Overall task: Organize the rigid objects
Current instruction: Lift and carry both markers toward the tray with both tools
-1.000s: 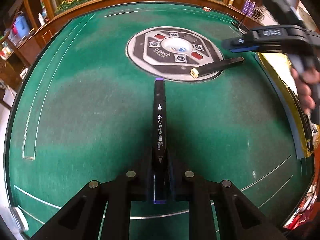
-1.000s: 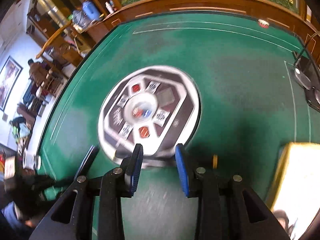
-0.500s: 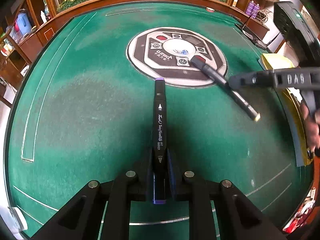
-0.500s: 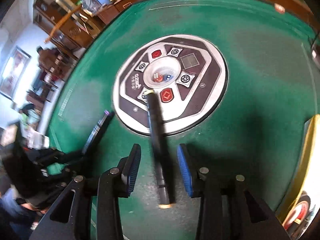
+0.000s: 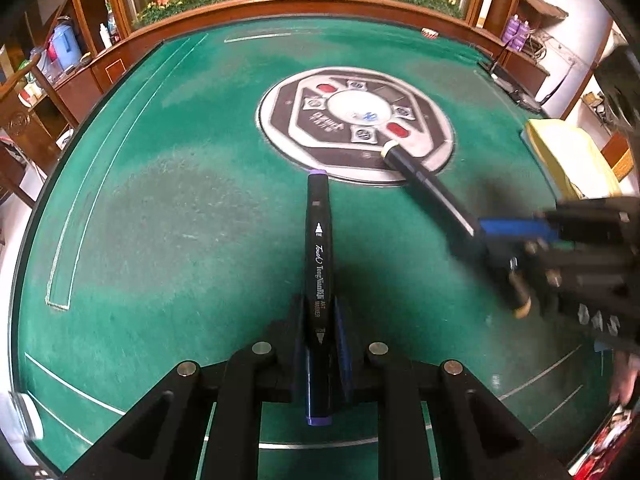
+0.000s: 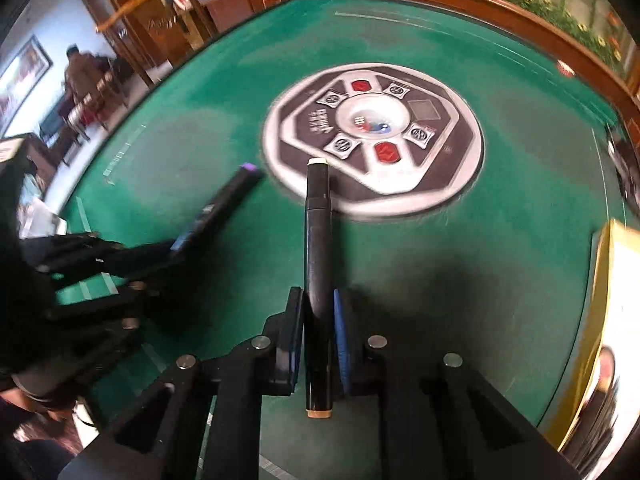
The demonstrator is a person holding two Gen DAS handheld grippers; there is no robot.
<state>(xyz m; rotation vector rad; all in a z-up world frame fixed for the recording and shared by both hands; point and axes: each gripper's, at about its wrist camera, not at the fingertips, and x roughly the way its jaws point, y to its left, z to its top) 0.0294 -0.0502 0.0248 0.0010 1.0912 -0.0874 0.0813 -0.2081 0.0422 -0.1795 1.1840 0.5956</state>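
A black marker with purple end caps point(image 5: 318, 240) sticks forward out of my left gripper point(image 5: 320, 320), which is shut on its lower half above the green felt. In the right wrist view a black marker with cream end caps point(image 6: 317, 220) stands between the blue pads of my right gripper point(image 6: 318, 308). Those jaws are closing and the pads press on the marker's barrel. From the left wrist view, the right gripper point(image 5: 500, 236) and its cream-capped marker point(image 5: 424, 180) sit to the right. The left gripper point(image 6: 176, 248) with the purple-capped marker point(image 6: 228, 196) shows at the left of the right wrist view.
The green felt table point(image 5: 160, 200) has a raised wooden rim point(image 5: 280, 4). A round control panel point(image 5: 436, 148) with buttons and a dice bowl lies in its middle. A yellow flat object point(image 5: 568, 152) rests at the right edge. Furniture and a seated person are beyond the table.
The right gripper's jaws have come together on the cream-capped marker that sat loose between them. It has swung nearer the left gripper. The left gripper has kept still with its marker.
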